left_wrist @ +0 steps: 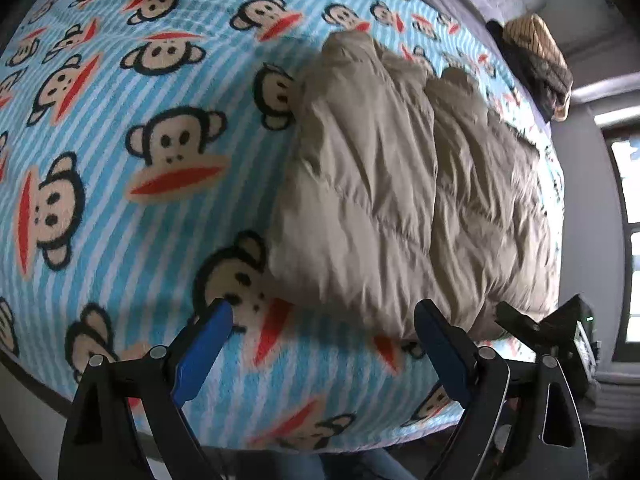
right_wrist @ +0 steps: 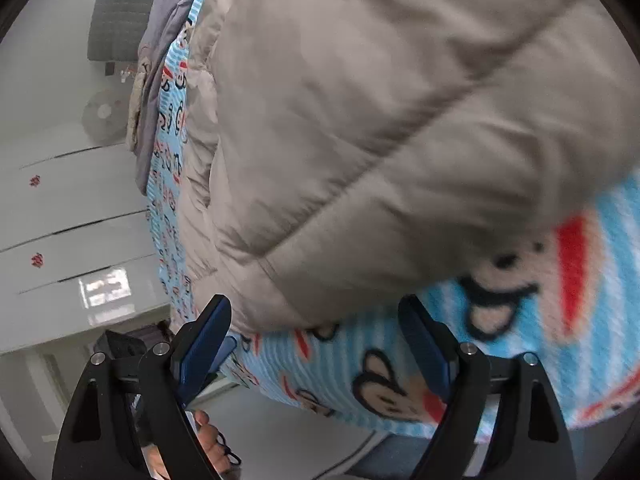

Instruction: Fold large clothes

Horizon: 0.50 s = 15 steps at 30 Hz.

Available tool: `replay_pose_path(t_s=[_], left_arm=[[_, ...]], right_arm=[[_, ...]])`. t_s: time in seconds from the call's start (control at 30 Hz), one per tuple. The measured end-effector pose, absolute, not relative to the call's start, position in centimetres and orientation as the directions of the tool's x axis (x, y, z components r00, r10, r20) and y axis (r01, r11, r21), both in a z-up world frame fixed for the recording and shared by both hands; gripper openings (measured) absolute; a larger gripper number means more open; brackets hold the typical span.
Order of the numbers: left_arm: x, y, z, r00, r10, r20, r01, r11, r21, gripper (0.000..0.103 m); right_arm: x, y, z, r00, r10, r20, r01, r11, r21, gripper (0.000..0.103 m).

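Lying folded on blanket (left_wrist: 120,208): jacket (left_wrist: 400,184); L gripper (left_wrist: 324,320), R gripper (right_wrist: 316,316) seemingly empty.

Soft daylight enters from a window (left_wrist: 630,216) at the right edge of the left view. Fisheye bending and dark corners frame both views. The right view's jacket (right_wrist: 380,120) and blanket (right_wrist: 520,300) are smeared with blur.
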State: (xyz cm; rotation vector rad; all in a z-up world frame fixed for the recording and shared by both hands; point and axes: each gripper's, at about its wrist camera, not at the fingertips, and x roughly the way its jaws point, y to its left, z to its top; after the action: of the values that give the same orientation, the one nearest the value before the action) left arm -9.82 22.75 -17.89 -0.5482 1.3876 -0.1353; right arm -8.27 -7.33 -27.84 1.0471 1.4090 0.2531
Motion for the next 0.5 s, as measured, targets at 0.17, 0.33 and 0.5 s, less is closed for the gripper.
replay_pose_path(t_s=[0.17,0.33,0.5], left_arm=[[-6.4,26.0,-18.7,0.233,-0.514,-0.826,-0.215,0.801,-0.559,0.093],[-0.3,28.1,-22.6,0.150,-0.695,-0.704,-0.191,0.678,-0.710,0.093],[4.3,26.5,-25.9,0.014,-0.766,-0.642,-0.123,0.636,-0.762,0.093]], right_arm=[[-6.7,-7.1,-28.5,0.261,0.722,-0.640,0.459,0.491,0.740,0.088],[-6.7,-7.1,-29.0,0.250,0.732,-0.634,0.472,0.479,0.740,0.088],[-6.3,-6.6,-29.4,0.218,0.729,-0.649,0.460,0.510,0.727,0.088]])
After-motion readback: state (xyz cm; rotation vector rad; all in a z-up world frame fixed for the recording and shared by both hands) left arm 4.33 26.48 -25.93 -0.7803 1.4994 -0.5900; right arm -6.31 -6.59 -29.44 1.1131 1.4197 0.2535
